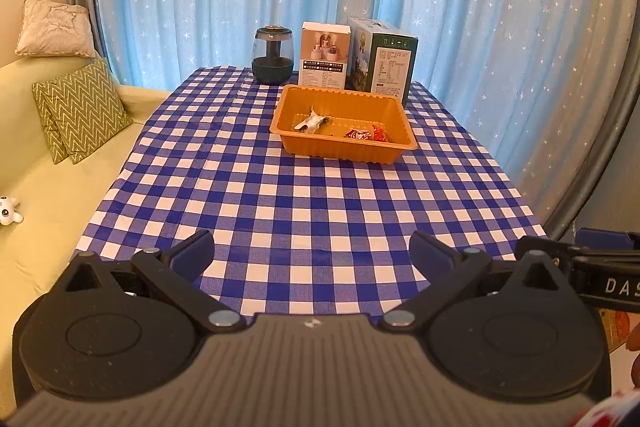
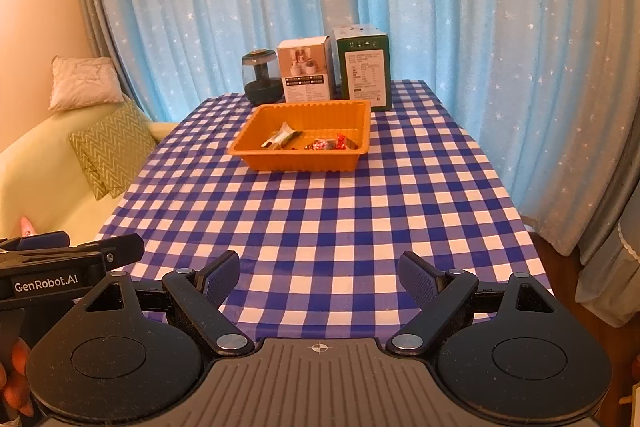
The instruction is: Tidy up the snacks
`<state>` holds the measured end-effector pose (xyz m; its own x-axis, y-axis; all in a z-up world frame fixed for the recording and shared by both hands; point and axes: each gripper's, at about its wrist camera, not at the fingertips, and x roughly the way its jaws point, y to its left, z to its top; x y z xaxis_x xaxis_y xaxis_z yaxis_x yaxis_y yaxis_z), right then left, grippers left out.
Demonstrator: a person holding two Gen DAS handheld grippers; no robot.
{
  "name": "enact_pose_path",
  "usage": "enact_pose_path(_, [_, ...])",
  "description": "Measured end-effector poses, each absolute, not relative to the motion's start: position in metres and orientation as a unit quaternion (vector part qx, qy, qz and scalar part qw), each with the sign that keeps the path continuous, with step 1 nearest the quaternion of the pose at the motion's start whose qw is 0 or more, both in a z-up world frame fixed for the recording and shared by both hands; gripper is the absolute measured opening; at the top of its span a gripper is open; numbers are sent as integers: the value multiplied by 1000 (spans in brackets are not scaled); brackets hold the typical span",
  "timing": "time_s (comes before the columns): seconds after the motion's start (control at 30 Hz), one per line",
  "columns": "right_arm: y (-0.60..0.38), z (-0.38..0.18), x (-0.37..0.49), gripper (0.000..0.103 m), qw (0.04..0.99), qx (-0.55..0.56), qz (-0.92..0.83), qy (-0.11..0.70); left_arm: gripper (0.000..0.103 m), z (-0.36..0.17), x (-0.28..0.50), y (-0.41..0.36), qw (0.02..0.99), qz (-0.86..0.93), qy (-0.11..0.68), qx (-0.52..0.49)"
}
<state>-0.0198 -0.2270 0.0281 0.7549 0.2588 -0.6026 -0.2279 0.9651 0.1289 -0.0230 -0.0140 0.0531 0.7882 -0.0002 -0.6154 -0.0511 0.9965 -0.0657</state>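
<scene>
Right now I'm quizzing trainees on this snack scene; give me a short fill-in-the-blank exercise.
1. The snacks lie in an ____ tray.
2. The tablecloth is checked white and ____.
3. Both grippers' jaws stand ____.
4. Behind the tray stand two boxes and a ____ jar.

Missing: orange; blue; open; glass

"GenRobot.AI" on left gripper (image 2: 60, 251); "DAS" on right gripper (image 1: 600, 247).

2 grippers side by side, both wide open.

Left gripper (image 1: 312, 255) angled downward, blue-padded fingers (image 1: 192, 253) spread far apart, nothing between them. Right gripper (image 2: 320, 277) at the same downward tilt, pads (image 2: 420, 279) equally splayed and empty. Fingertips of a hand (image 2: 14, 379) visible low at the left gripper's handle.
</scene>
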Motion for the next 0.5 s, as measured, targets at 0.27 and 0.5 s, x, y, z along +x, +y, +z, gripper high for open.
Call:
enact_pose_path(0.27, [-225,28,-19,86,936,24,130,325,103,52,-23,-14,944,14,327,-35])
enact_pose_path(0.5, [-222,28,-19,86,936,24,132,326,103,51,-23,-15,944,14,329,-33])
